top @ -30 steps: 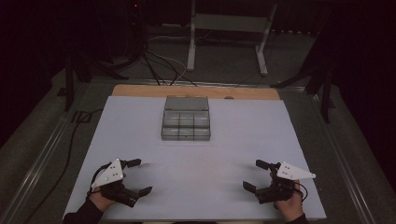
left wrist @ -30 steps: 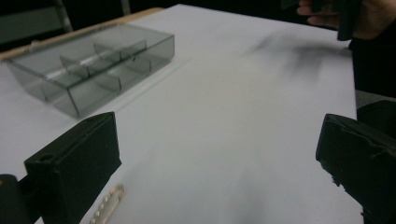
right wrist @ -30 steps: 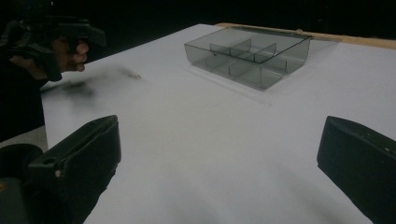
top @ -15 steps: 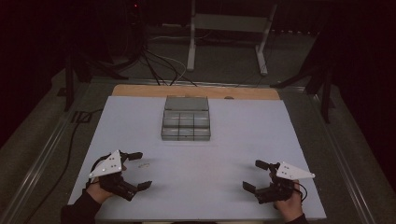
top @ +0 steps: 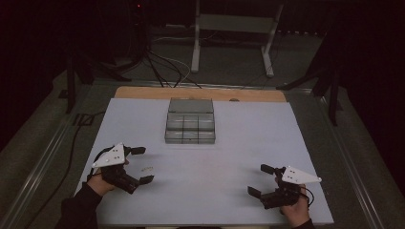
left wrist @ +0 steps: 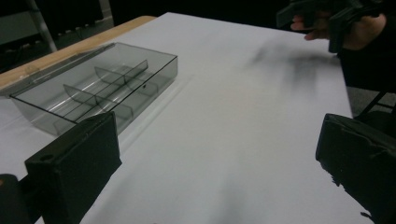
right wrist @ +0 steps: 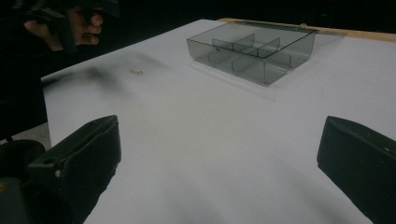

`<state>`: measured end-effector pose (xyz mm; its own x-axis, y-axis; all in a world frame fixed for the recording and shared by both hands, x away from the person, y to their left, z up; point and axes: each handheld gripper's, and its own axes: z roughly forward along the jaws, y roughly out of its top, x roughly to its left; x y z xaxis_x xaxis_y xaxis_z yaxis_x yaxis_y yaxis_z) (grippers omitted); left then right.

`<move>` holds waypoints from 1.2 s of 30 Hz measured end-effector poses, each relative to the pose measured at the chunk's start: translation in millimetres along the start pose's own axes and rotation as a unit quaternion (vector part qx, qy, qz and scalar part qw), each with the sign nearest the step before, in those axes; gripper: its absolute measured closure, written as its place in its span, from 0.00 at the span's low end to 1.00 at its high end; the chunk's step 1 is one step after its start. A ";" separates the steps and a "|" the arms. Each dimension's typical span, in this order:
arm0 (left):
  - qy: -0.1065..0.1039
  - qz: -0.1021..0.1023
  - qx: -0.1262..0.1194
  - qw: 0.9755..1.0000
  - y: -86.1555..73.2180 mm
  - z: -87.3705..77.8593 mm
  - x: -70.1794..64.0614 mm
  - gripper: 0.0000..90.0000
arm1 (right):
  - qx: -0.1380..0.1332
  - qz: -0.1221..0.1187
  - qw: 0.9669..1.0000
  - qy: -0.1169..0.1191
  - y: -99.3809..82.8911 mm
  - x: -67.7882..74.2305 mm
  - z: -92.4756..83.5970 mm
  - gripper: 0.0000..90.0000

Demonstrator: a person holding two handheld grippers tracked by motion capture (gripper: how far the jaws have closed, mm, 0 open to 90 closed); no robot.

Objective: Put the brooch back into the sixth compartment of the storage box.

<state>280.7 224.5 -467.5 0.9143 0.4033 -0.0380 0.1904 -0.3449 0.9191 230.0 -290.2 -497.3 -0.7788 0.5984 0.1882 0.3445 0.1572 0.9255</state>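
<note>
On the counter (top: 229,152): a white sheet covers the top, with a strip of bare wood along the far edge.
Left gripper (top: 142,165): near the front left corner of the counter, held in the person's left hand (top: 101,181); its jaws stand wide apart with nothing between them, and they point toward the middle of the counter.
Right gripper (top: 261,180): near the front right corner, held in the person's right hand (top: 292,210); its jaws also stand wide apart and empty, pointing left across the counter.
Small pale piece (top: 147,168): lies flat on the white sheet just beside the left gripper, in line with the gap of its jaws and not touched by either; in the right gripper view it shows as a tiny speck (right wrist: 137,72) below the other hand. Too small to tell what it is.
Compartment box (top: 190,122): clear, smoky plastic with dividers, standing at the far middle of the counter, well apart from both grippers; its lid lies open flat behind it toward the wooden strip. The compartments look empty in both gripper views (left wrist: 100,84) (right wrist: 254,49).
Floor beyond the counter: dark, with cables (top: 162,67) and a metal stand (top: 234,28).
</note>
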 end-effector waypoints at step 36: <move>0.008 -0.038 0.118 0.992 -41.2 17.7 43.8 0.24 | 0.003 0.001 1.000 0.001 -0.8 -0.3 -1.8 0.00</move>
<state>319.3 241.3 -514.0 0.8883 0.4491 -0.0964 0.3396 -0.5009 0.7961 229.0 -291.9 -497.5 -0.7785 0.5977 0.1914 0.3501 0.1604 0.9229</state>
